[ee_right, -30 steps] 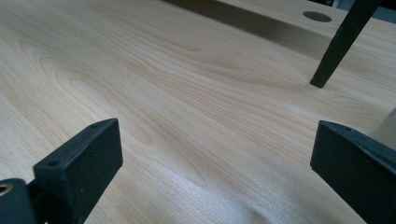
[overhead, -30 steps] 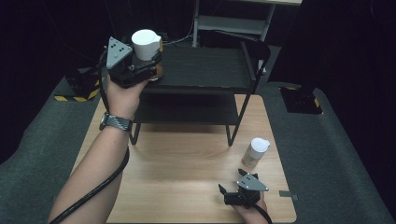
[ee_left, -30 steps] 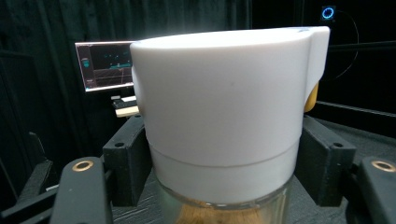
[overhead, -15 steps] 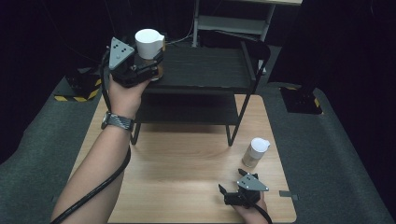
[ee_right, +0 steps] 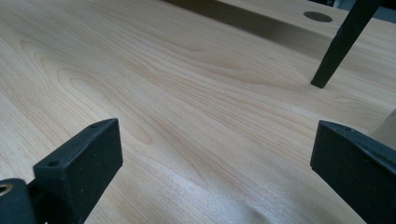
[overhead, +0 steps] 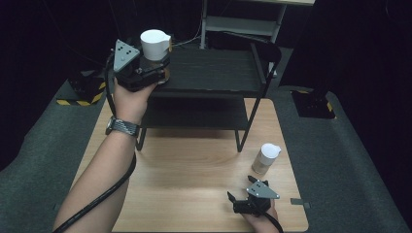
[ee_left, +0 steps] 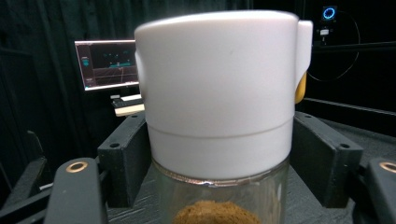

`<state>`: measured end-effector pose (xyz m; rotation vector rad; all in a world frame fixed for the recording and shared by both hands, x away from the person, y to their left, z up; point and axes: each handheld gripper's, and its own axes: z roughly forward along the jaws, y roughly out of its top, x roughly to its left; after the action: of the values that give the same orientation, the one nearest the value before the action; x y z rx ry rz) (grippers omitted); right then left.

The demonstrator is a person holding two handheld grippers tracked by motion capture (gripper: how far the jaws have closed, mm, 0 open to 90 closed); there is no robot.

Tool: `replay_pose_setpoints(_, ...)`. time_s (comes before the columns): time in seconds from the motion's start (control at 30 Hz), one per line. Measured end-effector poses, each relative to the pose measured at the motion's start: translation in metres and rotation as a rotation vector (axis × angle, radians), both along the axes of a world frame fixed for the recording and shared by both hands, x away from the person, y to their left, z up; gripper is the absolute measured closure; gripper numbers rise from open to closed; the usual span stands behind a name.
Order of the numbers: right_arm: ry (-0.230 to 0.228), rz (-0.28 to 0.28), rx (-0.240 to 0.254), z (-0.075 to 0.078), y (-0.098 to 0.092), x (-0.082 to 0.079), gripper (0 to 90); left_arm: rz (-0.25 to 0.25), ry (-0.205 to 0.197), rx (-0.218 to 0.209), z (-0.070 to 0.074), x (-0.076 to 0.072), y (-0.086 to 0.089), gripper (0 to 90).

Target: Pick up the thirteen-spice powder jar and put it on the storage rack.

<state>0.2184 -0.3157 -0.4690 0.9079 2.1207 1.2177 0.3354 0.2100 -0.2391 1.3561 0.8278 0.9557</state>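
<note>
jaws of the left gripper (overhead: 158,73) have just been opening around the jar (overhead: 155,48); otherwise nothing has shifted since the earlier frames, and both hands sit where they were. jar stands upright on the top shelf of the black rack (overhead: 218,73), at its far left corner, close to the left edge. in the left gripper view the white cap (ee_left: 219,88) sits between the two black pads (ee_left: 123,158) with a sliver of gap each side, so the pads flank it and do not press; glass below the cap shows brown powder (ee_left: 217,214). open shelf runs right of the jar, bare to the rack's right rail.

right gripper (overhead: 238,201) rests near the near right edge of the wooden table (overhead: 194,194), jaws wide apart with nothing between them; bare wood ahead, one rack leg (ee_right: 341,46) at far right of its view. second jar (overhead: 266,158), white-capped, stands just far-right of it, apart from it. wristwatch (overhead: 122,127) on the left forearm. monitor (ee_left: 107,63) behind the jar, text too small to read. no label legible on either jar.
</note>
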Motion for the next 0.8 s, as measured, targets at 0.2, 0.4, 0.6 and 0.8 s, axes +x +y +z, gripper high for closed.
replay_pose_setpoints(0.2, 0.000, 0.000, 0.001, 0.000, 0.000, 0.000, 1.8, 0.013, 0.002, 0.009, 0.002, -0.004, -0.002, 21.3)
replay_pose_setpoints(0.4, -0.002, 0.000, -0.002, 0.000, 0.000, 0.000, 1.8, 0.030, 0.009, 0.006, 0.002, -0.009, -0.003, 12.5)
replay_pose_setpoints(0.6, -0.002, 0.000, -0.004, 0.000, 0.001, -0.001, 1.8, 0.035, 0.024, -0.003, 0.002, -0.009, -0.001, 2.9)
replay_pose_setpoints(0.8, -0.001, -0.001, -0.004, 0.000, 0.001, -0.001, 1.8, 0.035, 0.028, 0.010, 0.004, -0.011, 0.000, 0.3)
